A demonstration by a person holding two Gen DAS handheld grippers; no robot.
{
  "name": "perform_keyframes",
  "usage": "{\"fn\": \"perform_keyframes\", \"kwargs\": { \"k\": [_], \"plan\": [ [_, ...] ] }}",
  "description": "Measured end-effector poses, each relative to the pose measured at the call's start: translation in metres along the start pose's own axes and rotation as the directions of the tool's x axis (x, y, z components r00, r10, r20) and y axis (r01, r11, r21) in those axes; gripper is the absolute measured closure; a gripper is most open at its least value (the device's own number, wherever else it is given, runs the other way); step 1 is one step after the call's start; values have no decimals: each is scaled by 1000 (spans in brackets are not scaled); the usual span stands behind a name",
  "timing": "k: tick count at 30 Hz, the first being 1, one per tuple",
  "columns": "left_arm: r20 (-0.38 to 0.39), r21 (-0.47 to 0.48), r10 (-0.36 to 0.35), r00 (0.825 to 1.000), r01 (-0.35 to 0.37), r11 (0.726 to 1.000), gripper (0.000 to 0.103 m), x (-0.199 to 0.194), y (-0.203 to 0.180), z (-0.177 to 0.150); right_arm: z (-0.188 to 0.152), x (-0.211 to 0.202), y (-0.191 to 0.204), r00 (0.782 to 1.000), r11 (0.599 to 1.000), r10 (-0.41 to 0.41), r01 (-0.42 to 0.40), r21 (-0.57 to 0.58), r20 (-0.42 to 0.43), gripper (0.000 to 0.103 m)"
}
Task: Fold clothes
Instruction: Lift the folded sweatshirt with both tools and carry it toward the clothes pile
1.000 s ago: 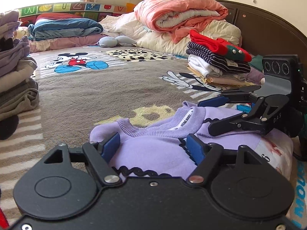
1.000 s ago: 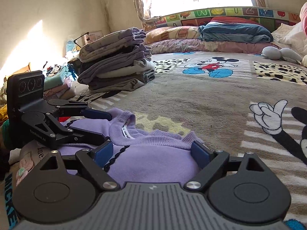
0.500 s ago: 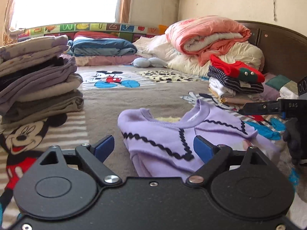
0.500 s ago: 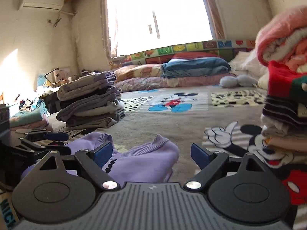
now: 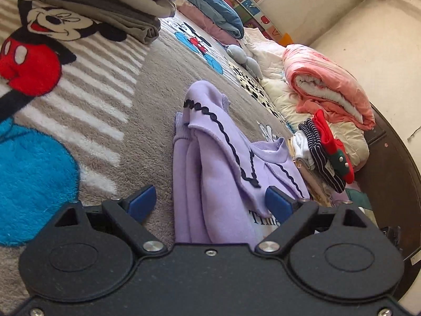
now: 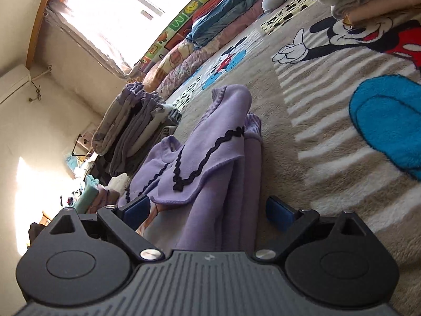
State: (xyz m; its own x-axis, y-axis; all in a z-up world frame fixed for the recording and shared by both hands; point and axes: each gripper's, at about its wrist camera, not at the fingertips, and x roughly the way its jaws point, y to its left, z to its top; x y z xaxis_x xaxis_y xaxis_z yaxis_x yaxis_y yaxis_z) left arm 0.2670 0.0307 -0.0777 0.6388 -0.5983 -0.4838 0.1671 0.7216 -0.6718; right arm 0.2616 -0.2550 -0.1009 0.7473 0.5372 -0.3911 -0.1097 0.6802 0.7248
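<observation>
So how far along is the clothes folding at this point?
Done: two stacks of folded clothes, a grey-purple stack and a striped stack. In hand: the lilac sweater lies on the blanket, sleeves folded in; the left gripper and right gripper are open, gripping nothing. Left: probably halving and stacking it.

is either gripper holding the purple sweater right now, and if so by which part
Neither. The left gripper and right gripper both stand open around the folded purple sweater, their blue pads clear of the fabric, so it lies free on the blanket.
</observation>
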Motion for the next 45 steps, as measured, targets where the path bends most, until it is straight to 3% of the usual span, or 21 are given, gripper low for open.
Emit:
{"fn": "perform_keyframes", "kwargs": {
  "k": [11, 15, 18, 23, 29, 31, 34, 36, 37, 42, 45],
  "plan": [
    [-13, -16, 11, 1000, -11, 1000, 33, 22, -6, 5, 12, 23, 1, 1000, 999, -5, 5, -44, -5, 10],
    [-9, -47, -13, 1000, 13, 999, 54, 19, -4, 2, 9, 22, 1, 1000, 999, 5, -5, -51, -13, 29],
    [-1, -106, -55, 998, 55, 993, 60, 12, 1, 0, 8, 19, -2, 999, 999, 40, -40, -27, -14, 43],
    [11, -179, -120, 993, 120, 977, 61, -7, -3, -1, 10, 5, 6, 996, 996, 92, -92, -10, 10, 53],
    [11, -178, -203, 979, 202, 963, 61, -16, -27, -6, 18, -32, 11, 982, 981, 181, -184, 53, 52, 55],
    [-1, -166, -206, 979, 203, 965, 62, -11, -33, -13, 17, -44, 6, 981, 979, 186, -191, 73, 62, 56],
    [-46, -158, -149, 988, 140, 977, 62, 4, -28, -39, 6, -51, -15, 986, 978, 155, -162, 136, 58, 56],
    [-12, -159, -154, 988, 150, 976, 62, 3, -21, -53, -6, -51, -32, 992, 974, 121, -127, 189, 42, 56],
    [5, -175, -176, 984, 174, 969, 62, -1, -20, -54, -15, -51, -43, 991, 966, 126, -134, 222, 48, 61],
    [44, -159, -245, 968, 249, 955, 63, -11, -48, -49, -17, -64, -49, 975, 937, 204, -221, 269, 90, 61],
    [38, -149, -294, 955, 296, 943, 63, 4, -75, -40, -8, -80, -54, 962, 913, 232, -266, 308, 144, 61]
  ]
}}
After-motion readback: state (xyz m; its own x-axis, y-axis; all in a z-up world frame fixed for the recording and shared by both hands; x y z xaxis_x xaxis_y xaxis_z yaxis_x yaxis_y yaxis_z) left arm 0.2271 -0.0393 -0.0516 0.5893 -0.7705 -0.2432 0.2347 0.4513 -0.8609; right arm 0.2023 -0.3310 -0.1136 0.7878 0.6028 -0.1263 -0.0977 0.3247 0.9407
